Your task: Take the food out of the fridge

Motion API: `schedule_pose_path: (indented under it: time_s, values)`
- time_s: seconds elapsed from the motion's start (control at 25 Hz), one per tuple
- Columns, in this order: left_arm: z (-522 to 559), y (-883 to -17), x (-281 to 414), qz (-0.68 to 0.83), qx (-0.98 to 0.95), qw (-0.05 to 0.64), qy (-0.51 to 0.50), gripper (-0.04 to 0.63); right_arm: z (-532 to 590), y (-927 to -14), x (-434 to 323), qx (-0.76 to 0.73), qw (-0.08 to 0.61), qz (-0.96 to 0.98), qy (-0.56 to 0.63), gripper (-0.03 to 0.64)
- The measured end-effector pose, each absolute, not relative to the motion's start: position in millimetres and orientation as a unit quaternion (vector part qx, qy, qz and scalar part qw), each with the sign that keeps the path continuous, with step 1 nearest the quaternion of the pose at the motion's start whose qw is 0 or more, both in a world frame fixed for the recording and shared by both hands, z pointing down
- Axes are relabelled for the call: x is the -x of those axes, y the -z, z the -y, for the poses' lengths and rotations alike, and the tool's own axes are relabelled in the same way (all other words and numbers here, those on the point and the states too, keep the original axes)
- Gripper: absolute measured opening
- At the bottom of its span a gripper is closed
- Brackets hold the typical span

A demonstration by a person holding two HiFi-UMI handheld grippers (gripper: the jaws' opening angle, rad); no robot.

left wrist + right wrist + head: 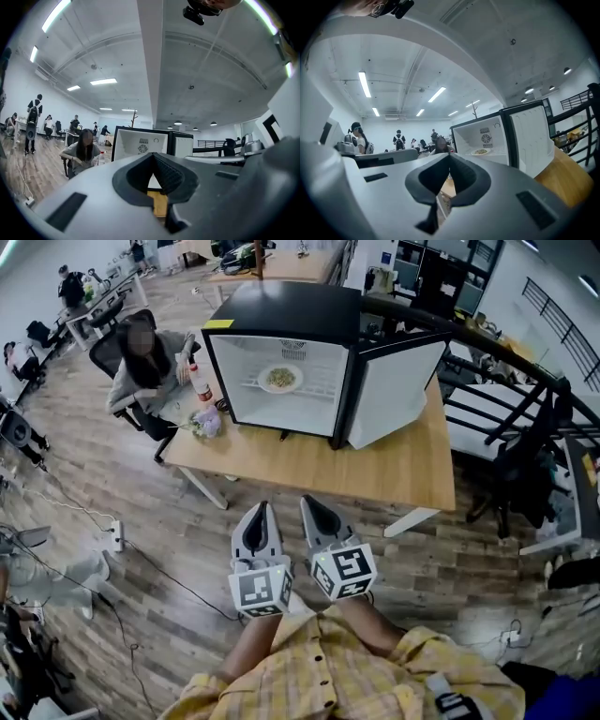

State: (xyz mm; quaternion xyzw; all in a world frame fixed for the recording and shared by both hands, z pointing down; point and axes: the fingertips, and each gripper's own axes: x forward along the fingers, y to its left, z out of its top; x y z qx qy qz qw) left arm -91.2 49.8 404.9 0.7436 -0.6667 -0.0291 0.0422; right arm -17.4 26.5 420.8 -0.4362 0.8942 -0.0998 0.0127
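A black mini fridge (pixel 281 315) stands on a wooden table (pixel 375 465), its door (pixel 394 390) swung open to the right. Inside, on the white shelf, lies a plate of food (pixel 280 379), also seen as the plate (pixel 480 151) in the right gripper view. Both grippers hover side by side over the floor, short of the table's near edge. The left gripper (pixel 262 508) and the right gripper (pixel 310 502) are shut with nothing between their jaws. Both point toward the fridge (pixel 140 143).
A person (pixel 141 362) sits at the table's left end, with a bottle (pixel 200 388) and a small bunch of flowers (pixel 206 421) close by. Black chairs and a railing (pixel 525 427) stand to the right. A power strip and cable (pixel 117 535) lie on the floor at left.
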Motion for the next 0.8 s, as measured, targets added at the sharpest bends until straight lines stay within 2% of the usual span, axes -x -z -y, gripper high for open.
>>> schedule_pose_path:
  time_s: [0.24,0.8]
  values:
    - [-38,-409,113,0.662,-0.747,0.055,0.029,0.008,-20,-420,35,0.444,0.006,-0.891,0.097,0.008]
    - [21,-428,113,0.637,-0.767,0.077,0.031,0.008,32,-432,41,0.46,0.004,-0.883,0.096,0.008]
